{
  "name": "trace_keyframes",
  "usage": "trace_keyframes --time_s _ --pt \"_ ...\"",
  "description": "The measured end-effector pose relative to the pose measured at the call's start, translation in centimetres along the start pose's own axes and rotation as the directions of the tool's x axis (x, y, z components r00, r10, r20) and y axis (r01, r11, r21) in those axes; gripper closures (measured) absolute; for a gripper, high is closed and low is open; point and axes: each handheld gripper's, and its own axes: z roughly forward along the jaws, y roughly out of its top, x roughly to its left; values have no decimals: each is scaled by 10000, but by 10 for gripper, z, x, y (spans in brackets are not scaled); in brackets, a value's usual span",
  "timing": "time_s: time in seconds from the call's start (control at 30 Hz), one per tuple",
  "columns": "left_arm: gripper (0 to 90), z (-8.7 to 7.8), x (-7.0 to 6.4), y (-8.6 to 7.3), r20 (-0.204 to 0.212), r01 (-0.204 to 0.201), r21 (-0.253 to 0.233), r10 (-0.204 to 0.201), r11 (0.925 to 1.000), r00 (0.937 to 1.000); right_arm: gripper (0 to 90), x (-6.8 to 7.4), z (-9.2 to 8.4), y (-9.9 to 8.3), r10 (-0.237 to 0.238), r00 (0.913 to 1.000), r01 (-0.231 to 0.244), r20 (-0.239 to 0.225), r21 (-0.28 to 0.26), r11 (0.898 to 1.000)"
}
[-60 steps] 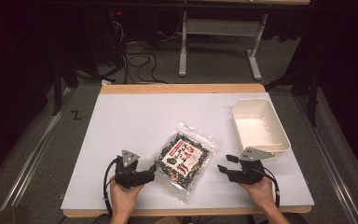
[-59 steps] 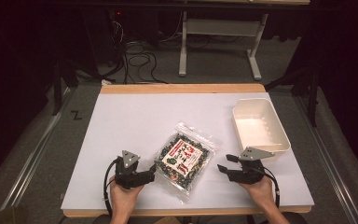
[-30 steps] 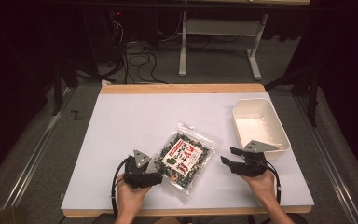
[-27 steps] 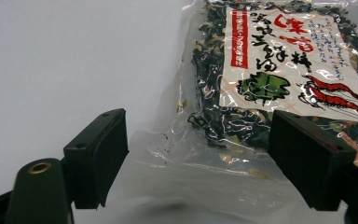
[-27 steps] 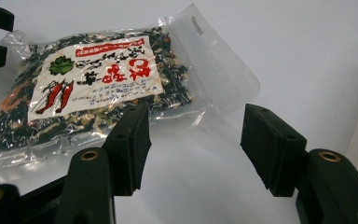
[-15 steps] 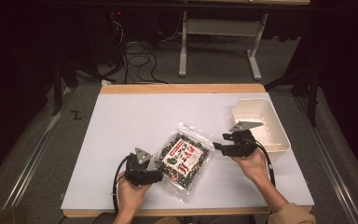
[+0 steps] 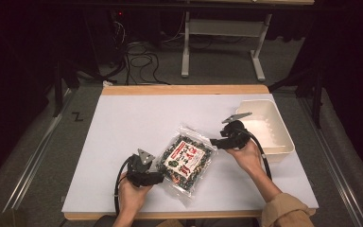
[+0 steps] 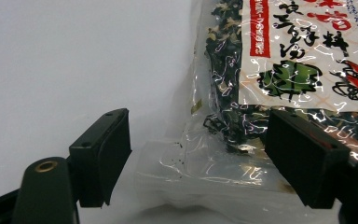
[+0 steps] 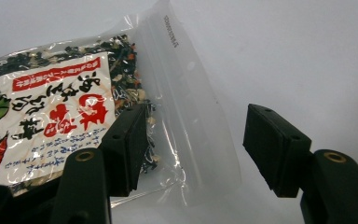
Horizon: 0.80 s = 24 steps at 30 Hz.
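A clear plastic bag of dark dried seaweed mix (image 7: 185,161) with a white and red printed label lies flat on the white table (image 7: 137,118). My left gripper (image 7: 158,177) sits open at the bag's near left corner, and in the left gripper view the bag's clear sealed edge (image 8: 205,163) lies between its jaws. My right gripper (image 7: 213,142) is open at the bag's far right edge. In the right gripper view the clear bag margin (image 9: 186,121) lies between its jaws, with the label (image 9: 51,112) to the left.
A white rectangular bin (image 7: 267,127) stands on the table's right side, just behind the right hand. A black cable (image 7: 119,182) loops from the left gripper near the front edge. Beyond the table lie floor cables and a metal stand (image 7: 222,42).
My right gripper moved forward and left from the near right up to the bag's far right edge. My left gripper shifted right toward the bag's near corner. The bag stays in place.
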Motion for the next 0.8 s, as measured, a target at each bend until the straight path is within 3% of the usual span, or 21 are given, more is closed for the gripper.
trace_keyframes --time_s 0.1,0.23,0.47,0.63,0.8 --pt "231 0 0 0 -4 -11 3 11 10000 10000 403 -3 5 3 287 9996 -287 5 307 9991" --pt "234 1 -1 -1 -10 -39 -23 39 10000 10000 402 -5 13 6 225 9997 -227 39 855 9961" --pt "240 2 -1 -1 19 -28 -65 28 10000 10000 416 -9 22 5 630 9979 -613 -115 1134 9917" --pt "242 4 -1 -2 42 -1 -23 1 10000 10000 459 -7 27 5 987 9942 -927 -429 1249 9878" --pt "241 5 -1 -2 103 11 23 -11 10000 9999 578 -3 30 4 980 9924 -875 -749 1328 9873"
